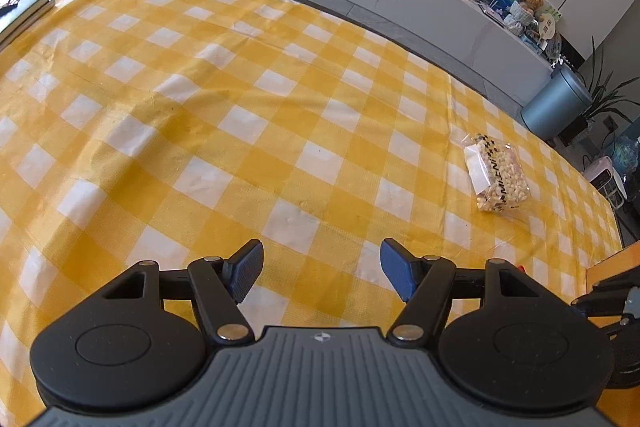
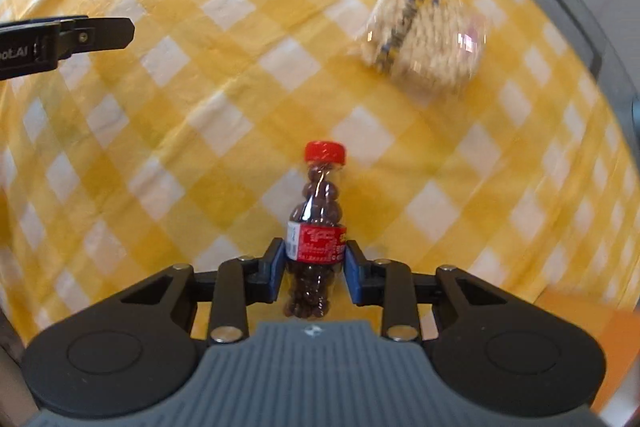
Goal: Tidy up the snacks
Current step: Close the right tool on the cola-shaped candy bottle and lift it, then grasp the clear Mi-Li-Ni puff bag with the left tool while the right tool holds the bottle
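The left gripper [image 1: 322, 273] has its fingers wide apart, holding nothing, above the table [image 1: 200, 107]. The right gripper [image 2: 314, 273] squeezes a little candy bottle [image 2: 316, 227]. A popcorn bag [image 2: 424, 35] lies farther right. I think the bottle is being carried; next it needs a spot.

In the right wrist view the snack bag [image 2: 424, 27] was smeared by motion blur, its print was unreadable, and the bottle [image 2: 316, 227] bottom was hidden behind the gripper body.
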Motion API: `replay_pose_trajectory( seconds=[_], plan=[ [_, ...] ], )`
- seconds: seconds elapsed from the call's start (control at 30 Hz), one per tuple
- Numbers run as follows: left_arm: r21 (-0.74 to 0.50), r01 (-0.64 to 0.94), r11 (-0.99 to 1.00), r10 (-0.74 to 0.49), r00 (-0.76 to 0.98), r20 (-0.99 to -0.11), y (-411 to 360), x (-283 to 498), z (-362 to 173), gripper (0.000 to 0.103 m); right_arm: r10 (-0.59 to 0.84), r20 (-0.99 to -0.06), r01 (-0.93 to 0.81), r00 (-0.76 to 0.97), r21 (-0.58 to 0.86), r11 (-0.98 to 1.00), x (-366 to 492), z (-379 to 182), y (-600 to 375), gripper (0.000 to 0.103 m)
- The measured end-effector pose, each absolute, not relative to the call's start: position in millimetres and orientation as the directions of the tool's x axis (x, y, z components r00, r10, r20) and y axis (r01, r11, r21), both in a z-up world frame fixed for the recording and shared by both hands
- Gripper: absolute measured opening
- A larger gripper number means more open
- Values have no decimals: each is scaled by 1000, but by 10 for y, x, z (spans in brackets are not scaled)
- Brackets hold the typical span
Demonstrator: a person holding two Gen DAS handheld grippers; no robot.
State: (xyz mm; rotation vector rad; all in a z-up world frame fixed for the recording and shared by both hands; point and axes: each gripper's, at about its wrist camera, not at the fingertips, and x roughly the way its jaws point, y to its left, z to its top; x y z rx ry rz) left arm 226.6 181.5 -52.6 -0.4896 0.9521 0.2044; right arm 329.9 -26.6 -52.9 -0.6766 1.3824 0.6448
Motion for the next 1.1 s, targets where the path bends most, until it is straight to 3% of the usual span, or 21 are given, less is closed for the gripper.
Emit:
replay_pose_trajectory(
  seconds=[0.23,0.53,0.67,0.87,1.1],
  plan=[
    [-305,-356,883,-50,575,-817,1816,2208,-497,79,71,-958,-628,278,-126,768,2844,-505,-423,29],
    [-289,-322,902,-45,594,-803,1720,2206,-425,79,198,-874,-406,445,1,914,2602,-459,-711,29],
    [-278,-323,905,-39,586,-809,1699,2219,-443,79,190,-840,-394,508,-30,919,2541,-444,-702,29],
    [-273,-276,922,-55,603,-796,1550,2206,-421,79,309,-779,-320,546,147,936,2551,-409,-982,29],
    [-205,-254,945,-12,600,-800,1205,2410,-430,80,250,-698,-285,671,68,956,2499,-301,-1129,29]
  ],
)
